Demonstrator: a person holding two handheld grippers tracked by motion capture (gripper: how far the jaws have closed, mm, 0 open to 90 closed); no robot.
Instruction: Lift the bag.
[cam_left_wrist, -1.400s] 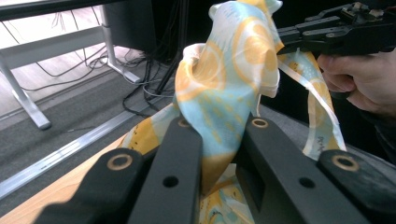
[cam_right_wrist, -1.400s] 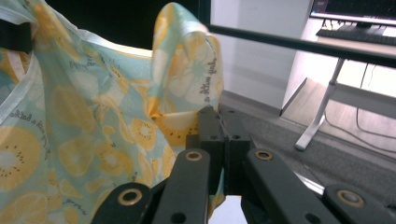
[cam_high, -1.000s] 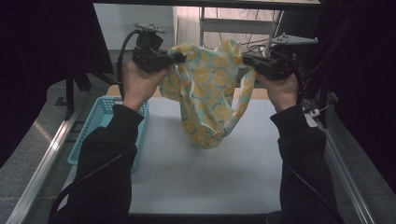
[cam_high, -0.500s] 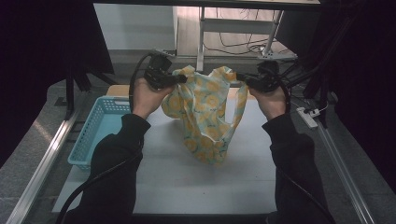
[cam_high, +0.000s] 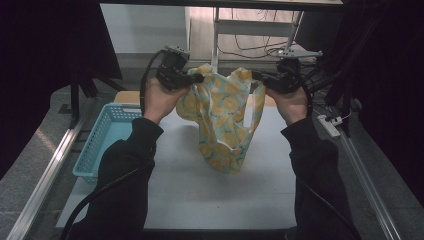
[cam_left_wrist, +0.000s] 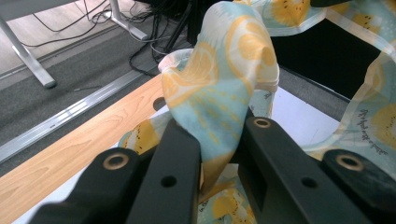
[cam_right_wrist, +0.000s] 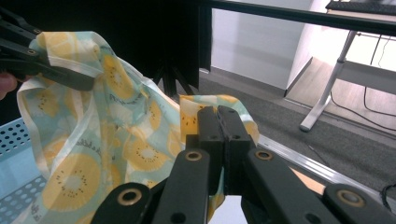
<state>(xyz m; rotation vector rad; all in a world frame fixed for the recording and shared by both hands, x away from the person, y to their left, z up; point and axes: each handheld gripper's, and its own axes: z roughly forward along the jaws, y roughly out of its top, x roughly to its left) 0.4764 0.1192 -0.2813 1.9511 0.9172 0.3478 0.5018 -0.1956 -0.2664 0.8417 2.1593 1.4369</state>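
Fruit-print cloth (cam_high: 223, 120) hangs above the middle of the white table (cam_high: 190, 195), strung between the two grippers by its upper edges so that its lower end droops to or near the tabletop; holding it by two spread points looks meant to open it out for laying flat. Left gripper (cam_high: 196, 78) has its jaws pinched tight on a bunched fold. Right gripper (cam_high: 258, 76) has its jaws fully closed on an edge. A blue basket (cam_high: 102, 137) sits at the left.
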